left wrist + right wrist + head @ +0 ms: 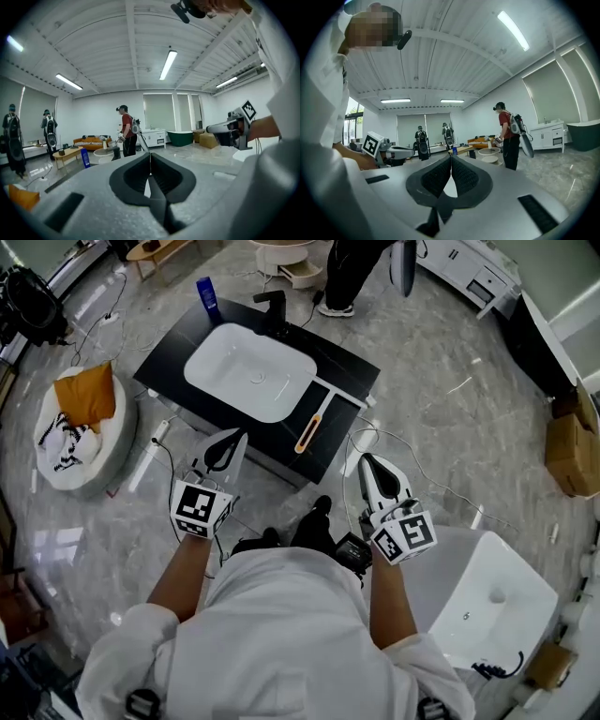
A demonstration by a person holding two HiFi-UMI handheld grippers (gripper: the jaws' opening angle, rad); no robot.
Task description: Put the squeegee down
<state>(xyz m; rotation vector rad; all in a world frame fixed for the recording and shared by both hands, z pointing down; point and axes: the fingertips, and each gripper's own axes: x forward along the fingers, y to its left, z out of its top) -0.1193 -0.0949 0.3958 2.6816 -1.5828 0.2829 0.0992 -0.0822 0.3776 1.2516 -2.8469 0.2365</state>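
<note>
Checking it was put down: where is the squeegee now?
In the head view the squeegee lies on the black countertop, just right of the white basin.

Head view, top centre: a standing person in dark trousers [349,268] is cut off by the upper edge, only legs and shoes showing. Far right, a brown cardboard box [572,451] runs out of frame. Upper left, a black bag [28,301] is clipped by the left edge. Lower right, a white oval floor basin [506,606] is partly covered by the wearer's right forearm [389,606]. The print on the blue upright bottle [207,298] is too small to read. Blade detail on the orange-handled squeegee [309,432] is too small to tell. Left gripper view: the left gripper [150,157] fills the lower frame with its grey body, hiding the floor just ahead.
</note>
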